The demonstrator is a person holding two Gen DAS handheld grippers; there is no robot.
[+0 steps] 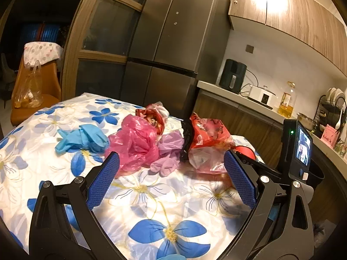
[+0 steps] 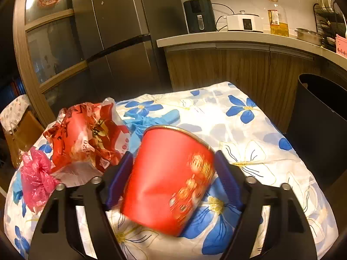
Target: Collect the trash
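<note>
Red paper cup (image 2: 171, 179) sat between our right gripper (image 2: 173, 169) fingers, tilted, rim pointing up and away, base low over the floral tablecloth (image 2: 249, 125). Blue pads (image 2: 120, 179) stood wide apart and flanked the cup's sides; the left pad looked against the wall, the right one was partly hidden behind it, so we could not tell whether it was really clamped. The cup was blurred.

Rest of the trash lay just left of the cup: crumpled red snack bag (image 2: 86, 134), pink plastic bag (image 2: 36, 177) beside it, blue glove (image 2: 147, 119) behind the cup.

Our left gripper (image 1: 171, 173) fingers were spread wide and empty, touching nothing, over bare cloth. Just beyond its tips lay the pile: pink plastic bag (image 1: 134, 143), a lilac glove (image 1: 167, 162), red snack bag (image 1: 208, 136), blue glove (image 1: 80, 140) off to the left. The back of the right gripper unit with its small lit screen (image 1: 303, 145) showed at the right edge.

Black bin (image 2: 321, 119) stood beside the table on the right, against the counter (image 2: 238, 36). Fridge (image 2: 121, 32) behind.
</note>
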